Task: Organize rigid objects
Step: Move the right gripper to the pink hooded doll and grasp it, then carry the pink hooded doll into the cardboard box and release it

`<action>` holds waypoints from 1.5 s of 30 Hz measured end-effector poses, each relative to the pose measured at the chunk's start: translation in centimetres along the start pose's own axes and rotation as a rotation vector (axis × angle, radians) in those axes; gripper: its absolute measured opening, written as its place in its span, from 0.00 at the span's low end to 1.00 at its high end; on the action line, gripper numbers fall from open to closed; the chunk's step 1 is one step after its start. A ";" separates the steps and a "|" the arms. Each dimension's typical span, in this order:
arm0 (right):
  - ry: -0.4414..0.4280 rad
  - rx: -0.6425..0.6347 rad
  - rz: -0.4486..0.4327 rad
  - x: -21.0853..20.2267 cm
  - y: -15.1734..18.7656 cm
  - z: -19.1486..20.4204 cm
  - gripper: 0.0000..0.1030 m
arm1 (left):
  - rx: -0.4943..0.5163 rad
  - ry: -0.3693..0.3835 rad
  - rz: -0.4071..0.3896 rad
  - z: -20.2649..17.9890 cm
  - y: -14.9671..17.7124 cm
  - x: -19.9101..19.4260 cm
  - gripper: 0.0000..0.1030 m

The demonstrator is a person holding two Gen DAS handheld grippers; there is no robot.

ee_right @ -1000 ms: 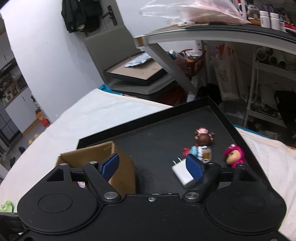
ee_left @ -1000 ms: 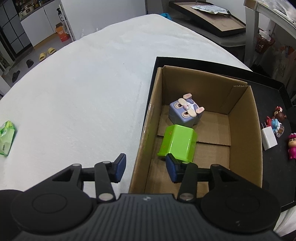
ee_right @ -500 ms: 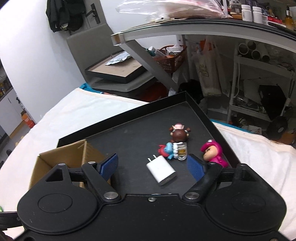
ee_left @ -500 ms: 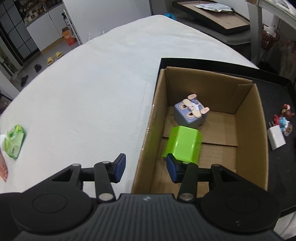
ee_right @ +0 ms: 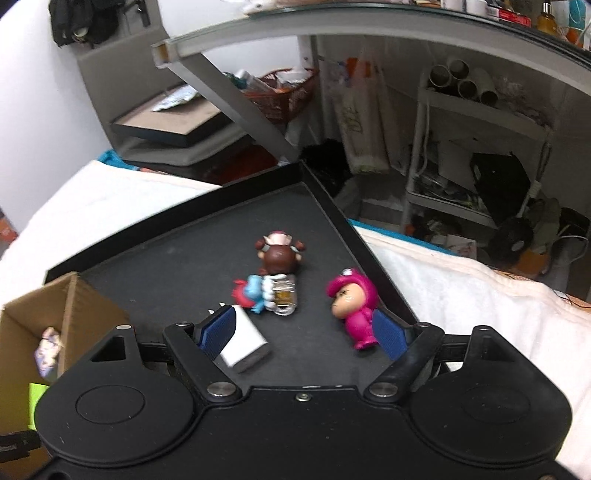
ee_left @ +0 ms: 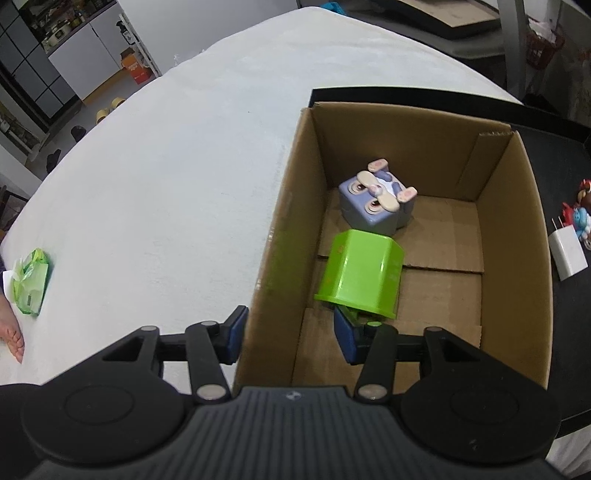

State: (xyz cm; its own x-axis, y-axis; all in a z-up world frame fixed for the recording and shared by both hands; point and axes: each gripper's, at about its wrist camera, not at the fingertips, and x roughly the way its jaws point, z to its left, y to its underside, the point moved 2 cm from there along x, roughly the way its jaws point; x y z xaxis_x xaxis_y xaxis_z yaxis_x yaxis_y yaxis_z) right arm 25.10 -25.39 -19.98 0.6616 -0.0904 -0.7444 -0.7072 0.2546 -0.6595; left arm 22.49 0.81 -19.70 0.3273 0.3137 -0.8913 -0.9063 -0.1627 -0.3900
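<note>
A cardboard box (ee_left: 517, 236) holds a lilac bunny cube (ee_left: 376, 206) and a green container (ee_left: 362, 277) lying on its side. My left gripper (ee_left: 291, 336) is open, its fingers straddling the box's near left wall. On the black tray (ee_right: 177, 258) lie a white charger (ee_right: 245, 343), a blue and red figure (ee_right: 253, 293), a small clear bottle (ee_right: 282, 295), a brown-haired doll (ee_right: 280, 253) and a pink doll (ee_right: 352, 304). My right gripper (ee_right: 306, 334) is open just above the tray, between the charger and the pink doll. The box (ee_right: 22, 325) shows at its left.
A white cloth (ee_left: 166, 177) covers the table. A green packet (ee_left: 31, 280) lies at its far left edge, beside a person's hand (ee_left: 11, 332). Behind the tray stand a grey desk (ee_right: 332, 33), shelves (ee_right: 480, 155) and clutter.
My right gripper has swung right and come down toward the tray; the charger and dolls now sit close between its fingers. My left gripper has shifted slightly along the box and stays open.
</note>
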 end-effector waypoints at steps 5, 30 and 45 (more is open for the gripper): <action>0.011 0.024 0.035 1.3 0.4 -0.5 0.71 | 0.024 -0.037 0.001 -0.8 0.0 0.0 0.55; 0.086 -0.001 0.074 5.7 0.3 -1.8 0.30 | 0.043 -0.104 0.023 -2.1 -0.6 -0.1 0.55; -0.056 -0.040 -0.035 1.3 -0.7 0.5 0.30 | 0.048 -0.038 -0.003 -0.6 0.0 -0.4 0.55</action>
State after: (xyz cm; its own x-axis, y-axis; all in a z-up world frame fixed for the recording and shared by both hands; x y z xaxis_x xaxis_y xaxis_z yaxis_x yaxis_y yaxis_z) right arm 26.60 -25.25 -20.45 0.6980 -0.0442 -0.7147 -0.6923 0.2134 -0.6893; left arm 22.52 0.12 -19.49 0.3201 0.3499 -0.8804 -0.9175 -0.1172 -0.3802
